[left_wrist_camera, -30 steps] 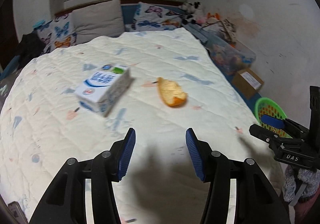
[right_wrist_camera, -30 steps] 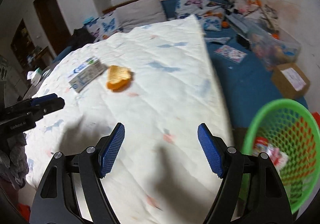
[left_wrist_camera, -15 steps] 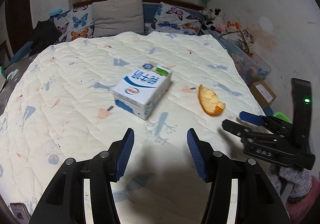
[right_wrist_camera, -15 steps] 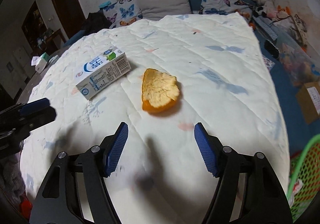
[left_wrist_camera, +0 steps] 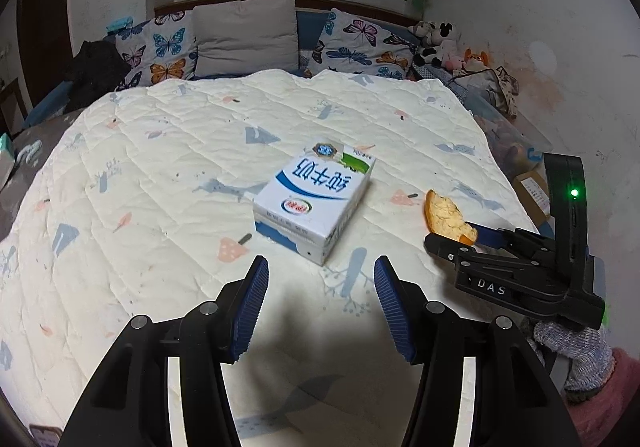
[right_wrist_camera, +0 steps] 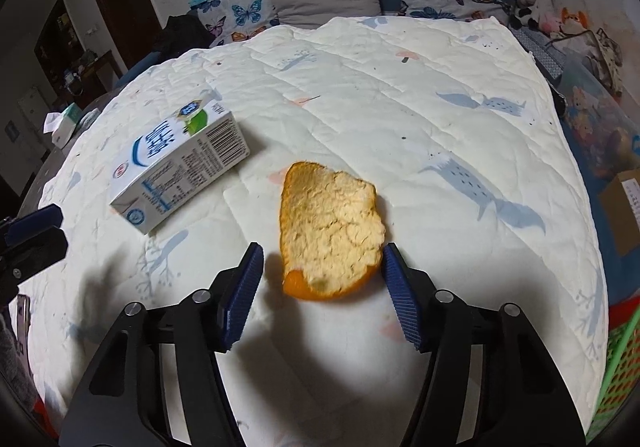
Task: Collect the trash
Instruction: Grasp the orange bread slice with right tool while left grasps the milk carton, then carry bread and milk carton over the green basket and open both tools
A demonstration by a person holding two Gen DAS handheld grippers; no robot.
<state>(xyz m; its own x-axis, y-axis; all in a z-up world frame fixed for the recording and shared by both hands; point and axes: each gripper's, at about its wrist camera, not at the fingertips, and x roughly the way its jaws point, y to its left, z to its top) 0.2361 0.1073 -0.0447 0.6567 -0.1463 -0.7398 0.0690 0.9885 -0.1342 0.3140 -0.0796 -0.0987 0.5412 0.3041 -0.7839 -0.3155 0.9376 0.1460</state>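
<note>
**Two Scraps on the Quilt, Both Grippers Wide**

Around the bed (left_wrist_camera: pixel 168 167): three pillows at the headboard, a grey one (left_wrist_camera: pixel 245 35) between two butterfly ones; plush toys (left_wrist_camera: pixel 440 43) in the far right corner; a cardboard box (right_wrist_camera: pixel 624 207) on the floor to the right; a green basket (right_wrist_camera: pixel 620 367) at the bed's near right corner. Nothing between either gripper and its target.

One carton (left_wrist_camera: pixel 316 199), lying flat on the quilt mid-bed, long axis running away and slightly rightward in the left view, top end toward the pillows. One peel (right_wrist_camera: pixel 330 231) just right of it, apart, pith side up, long axis running away from the right gripper.

Left gripper (left_wrist_camera: pixel 320 307): wide open, empty, poised just short of the carton's near end. Right gripper (right_wrist_camera: pixel 322 287): wide open, gripping nothing, fingers (right_wrist_camera: pixel 244 287) flanking the peel's near end, right pad almost at the rim; contact impossible to tell.
</note>
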